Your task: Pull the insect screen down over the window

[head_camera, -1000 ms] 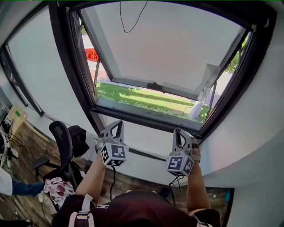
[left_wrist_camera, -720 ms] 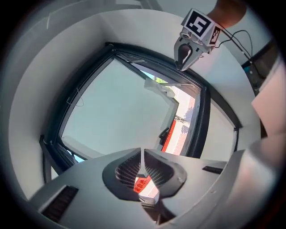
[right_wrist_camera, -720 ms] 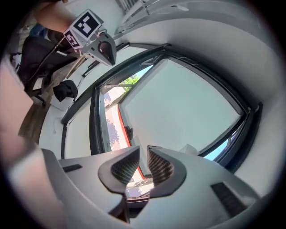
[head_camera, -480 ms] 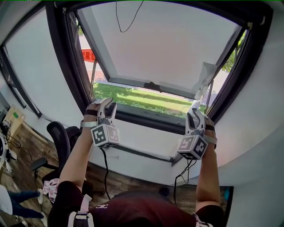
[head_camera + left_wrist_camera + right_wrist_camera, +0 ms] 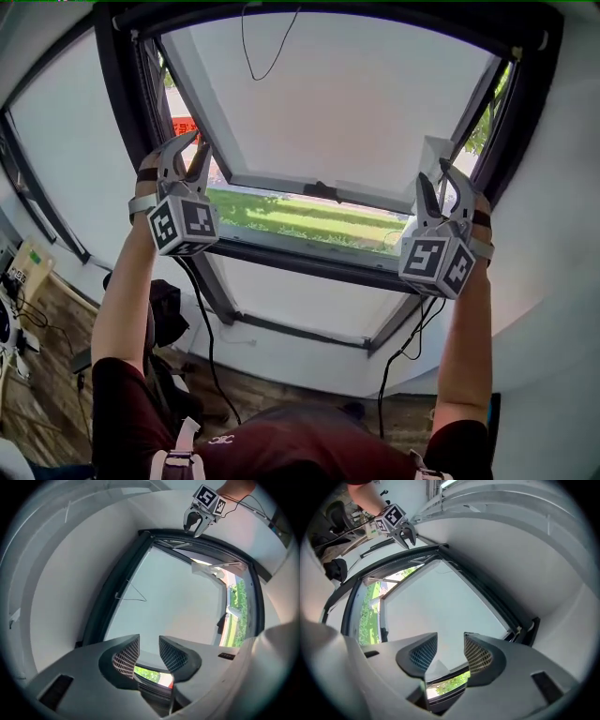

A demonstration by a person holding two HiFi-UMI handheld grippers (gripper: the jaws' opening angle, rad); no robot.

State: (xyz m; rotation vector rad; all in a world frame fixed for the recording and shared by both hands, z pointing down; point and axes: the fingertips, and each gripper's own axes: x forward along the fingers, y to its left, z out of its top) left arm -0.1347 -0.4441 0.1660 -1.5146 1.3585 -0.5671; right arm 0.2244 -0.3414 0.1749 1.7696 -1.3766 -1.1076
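Note:
The window has a dark frame, and its pale sash is tilted outward. A thin dark cord hangs in a loop from the dark top rail; no drawn screen shows over the opening. My left gripper is raised beside the frame's left post, its jaws opening with nothing between them. My right gripper is up by the frame's right post, jaws also opening and empty. In the left gripper view the pads frame the sash's lower edge. The right gripper view shows its pads the same way.
A white rag hangs at the sash's right stay. Grass and a red sign lie outside. Below the sill there are white wall, dangling cables, a dark chair and wood floor.
Both grippers rose from below the sill to beside the window's side posts and spread further apart. Their jaws went from shut to partly open.

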